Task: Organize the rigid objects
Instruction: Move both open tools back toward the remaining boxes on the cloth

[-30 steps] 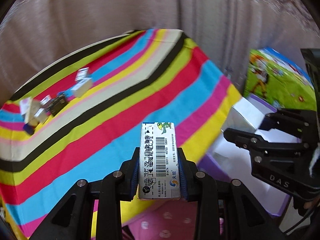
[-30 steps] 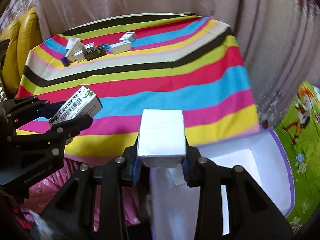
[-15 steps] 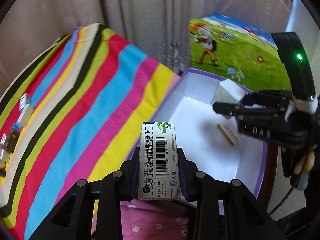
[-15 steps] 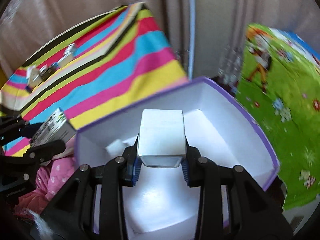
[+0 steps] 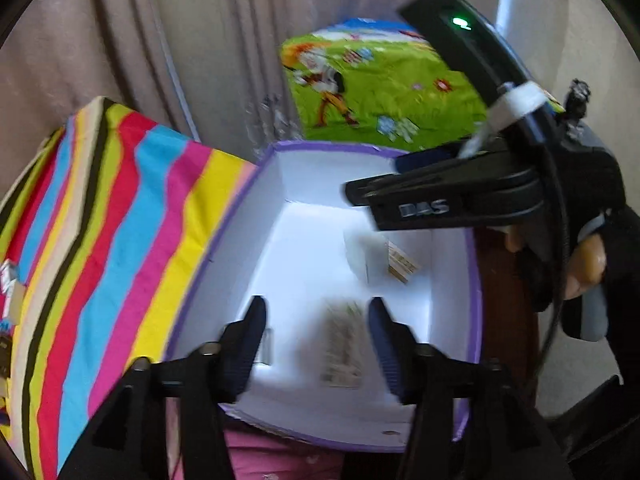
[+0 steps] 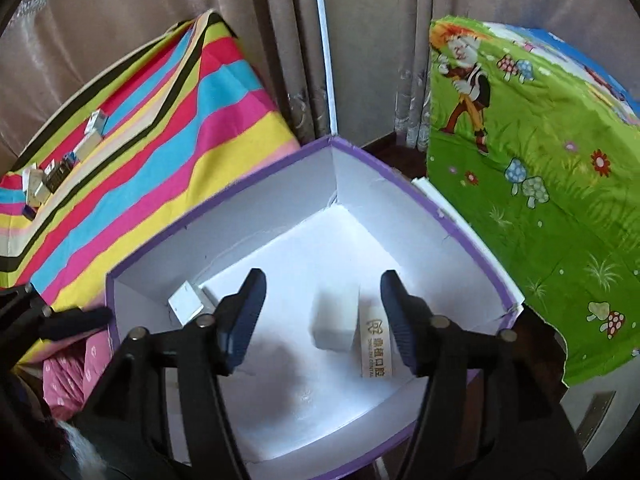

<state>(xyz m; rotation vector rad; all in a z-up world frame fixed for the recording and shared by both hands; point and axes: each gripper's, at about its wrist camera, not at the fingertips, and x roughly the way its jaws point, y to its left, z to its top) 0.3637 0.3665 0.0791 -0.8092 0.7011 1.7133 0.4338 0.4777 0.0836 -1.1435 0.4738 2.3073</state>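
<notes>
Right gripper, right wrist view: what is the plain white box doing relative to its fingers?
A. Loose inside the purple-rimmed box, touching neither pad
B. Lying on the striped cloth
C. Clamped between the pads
A. The right gripper is opening, and the white box sits blurred inside the purple-rimmed box, clear of both pads.

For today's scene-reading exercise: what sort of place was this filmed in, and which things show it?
Probably a room in a home. Long curtains hang behind a table under a striped cloth, a cartoon-print cover lies on furniture beside it, and a purple-edged storage box stands between them.
</notes>
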